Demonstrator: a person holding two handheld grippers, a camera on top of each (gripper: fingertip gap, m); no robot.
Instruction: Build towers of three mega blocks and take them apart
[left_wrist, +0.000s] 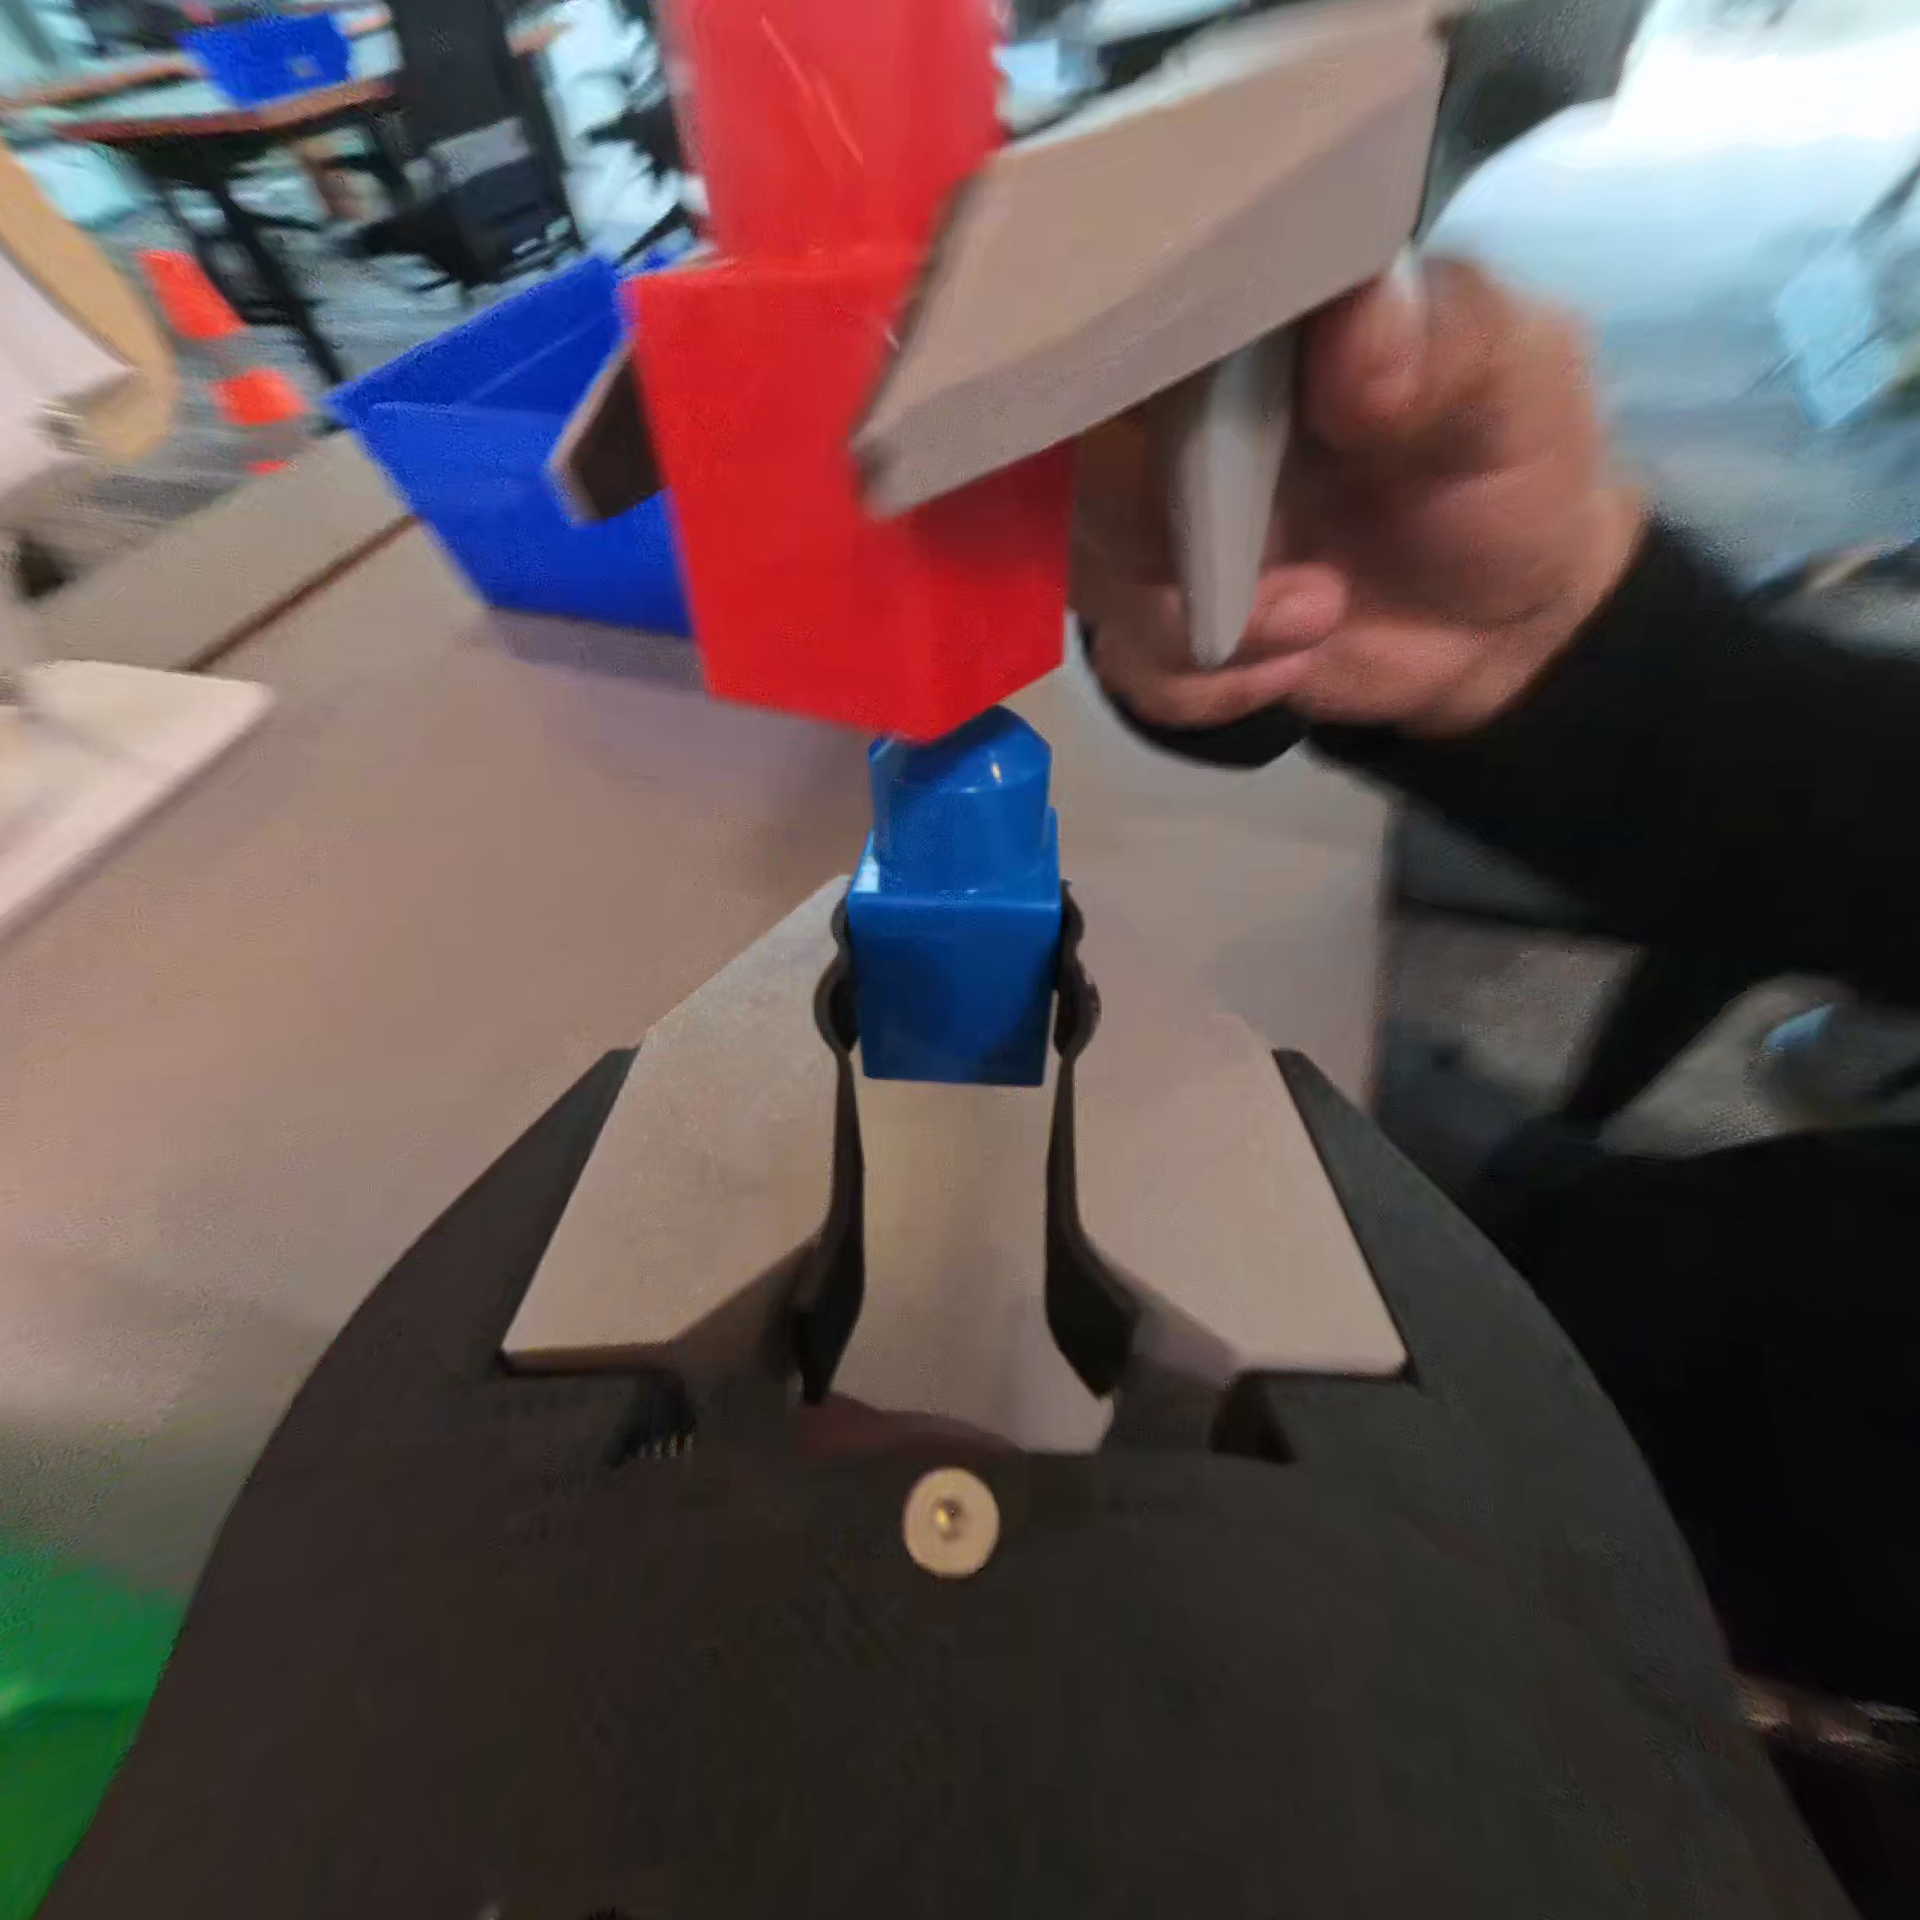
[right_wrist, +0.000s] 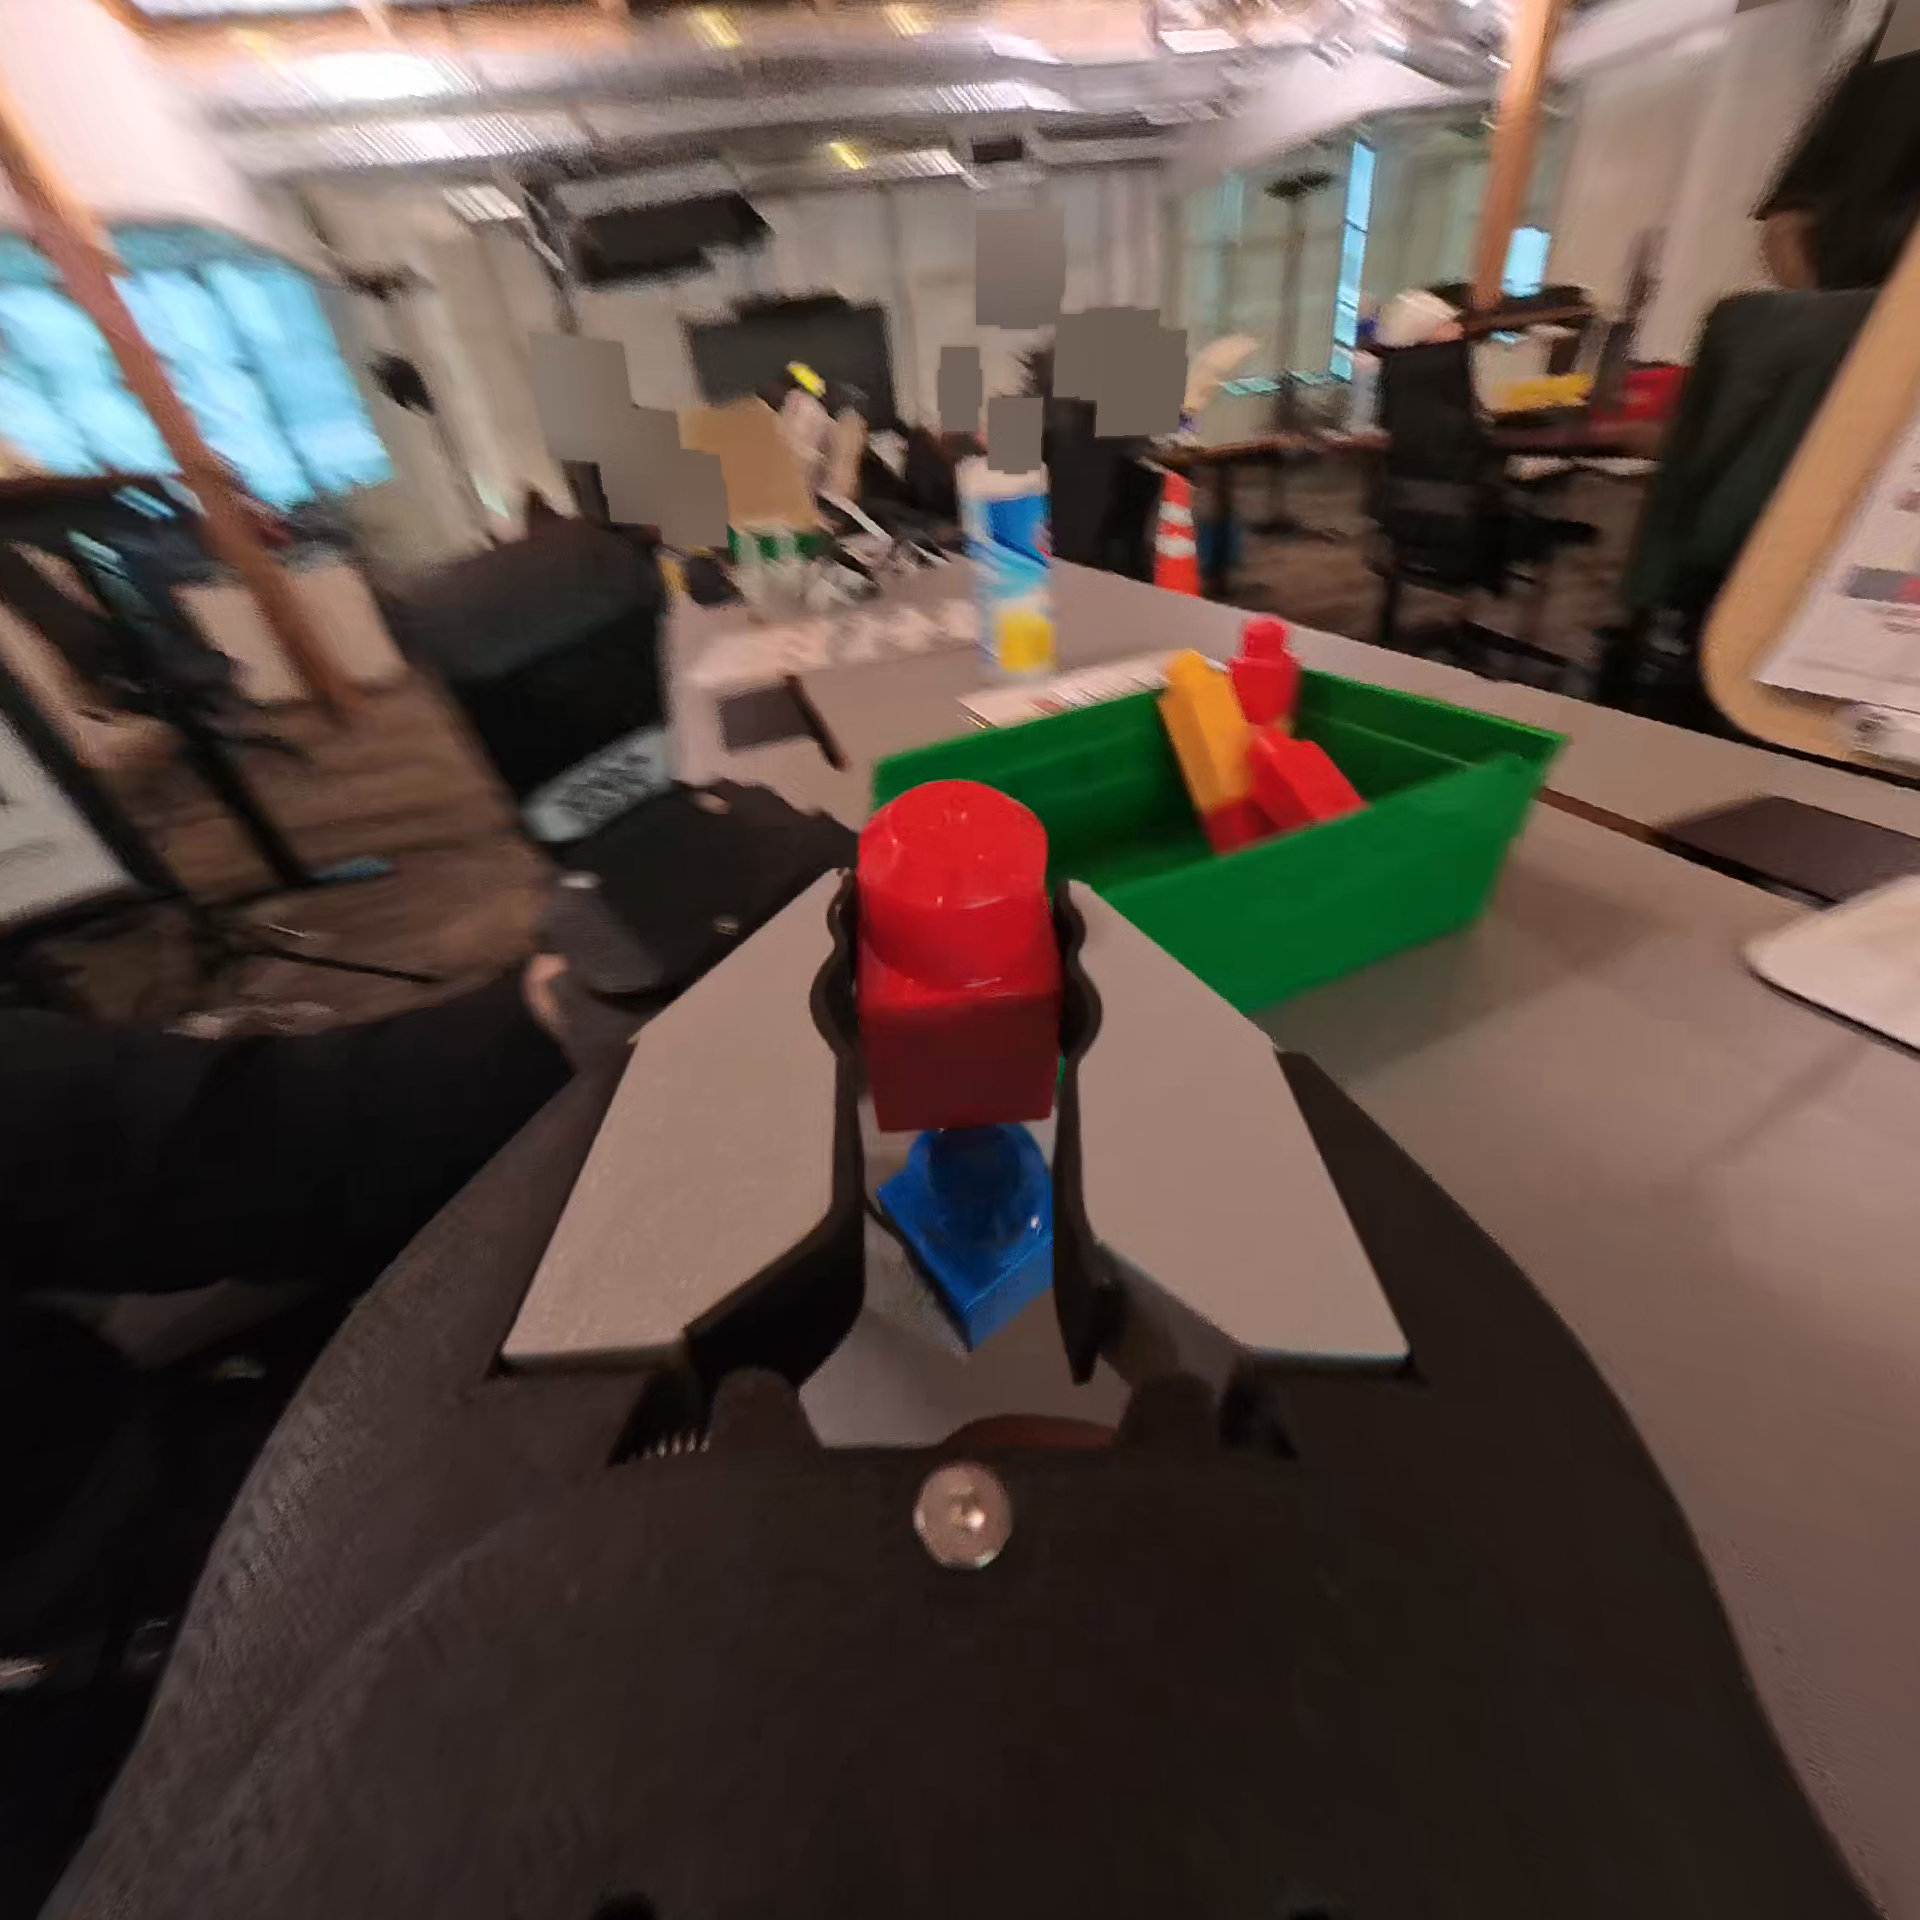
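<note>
My left gripper (left_wrist: 954, 977) is shut on a blue mega block (left_wrist: 951, 971), stud pointing up, held above the grey table (left_wrist: 416, 935). My right gripper (right_wrist: 956, 997) is shut on a red mega block (right_wrist: 961, 997). In the left wrist view the red block (left_wrist: 852, 488) hangs just above the blue block's stud, its bottom corner touching the stud's top, with the right gripper's fingers (left_wrist: 1143, 312) clamped on its sides. In the right wrist view the blue block (right_wrist: 971, 1236) sits just under the red one.
A blue bin (left_wrist: 499, 457) stands on the table behind the blocks. A green bin (right_wrist: 1351, 894) holds several red and orange blocks (right_wrist: 1236, 748). A person's hand (left_wrist: 1403, 520) holds the right gripper. A spray can (right_wrist: 1013, 582) stands farther back; a white object (right_wrist: 1839, 945) lies at the right.
</note>
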